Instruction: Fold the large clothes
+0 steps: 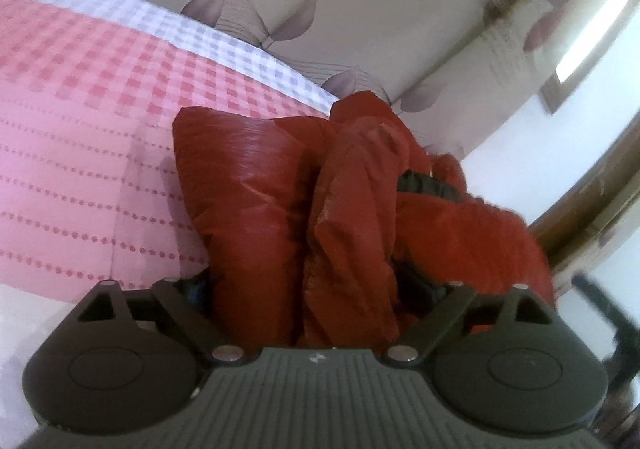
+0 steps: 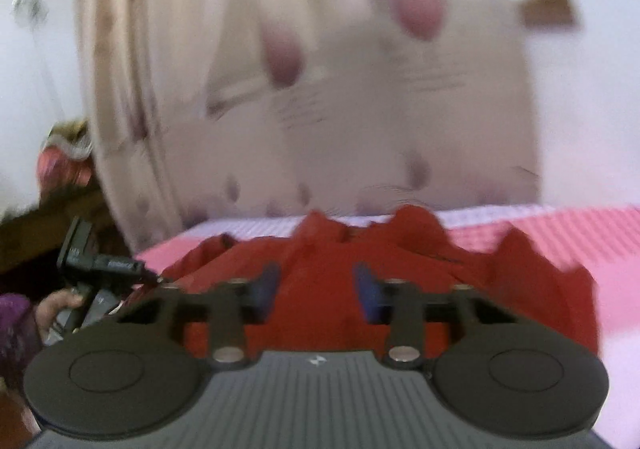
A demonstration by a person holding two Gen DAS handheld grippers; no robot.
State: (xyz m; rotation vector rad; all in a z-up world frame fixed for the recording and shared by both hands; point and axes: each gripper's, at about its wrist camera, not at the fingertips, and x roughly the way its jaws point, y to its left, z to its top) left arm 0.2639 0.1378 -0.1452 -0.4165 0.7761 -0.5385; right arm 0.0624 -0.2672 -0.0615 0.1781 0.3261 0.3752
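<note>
A shiny red padded jacket [image 1: 280, 201] lies bunched on a pink checked bedspread [image 1: 80, 121]. My left gripper [image 1: 312, 289] sits low against the jacket; its jaws stand wide and thick folds fill the gap, hiding the fingertips. A black inner trim [image 1: 428, 181] shows in the folds. In the blurred right wrist view the jacket [image 2: 320, 305] spreads over the bed [image 2: 560, 233]. My right gripper [image 2: 316, 289] is open, its blue pads [image 2: 368, 289] set apart just above the red cloth.
A beige curtain with purple leaf prints [image 1: 360, 9] hangs behind the bed. A brown wooden frame [image 1: 580, 205] runs at the right. The other hand-held gripper and the person's hand [image 2: 80, 289] show at the left of the right wrist view.
</note>
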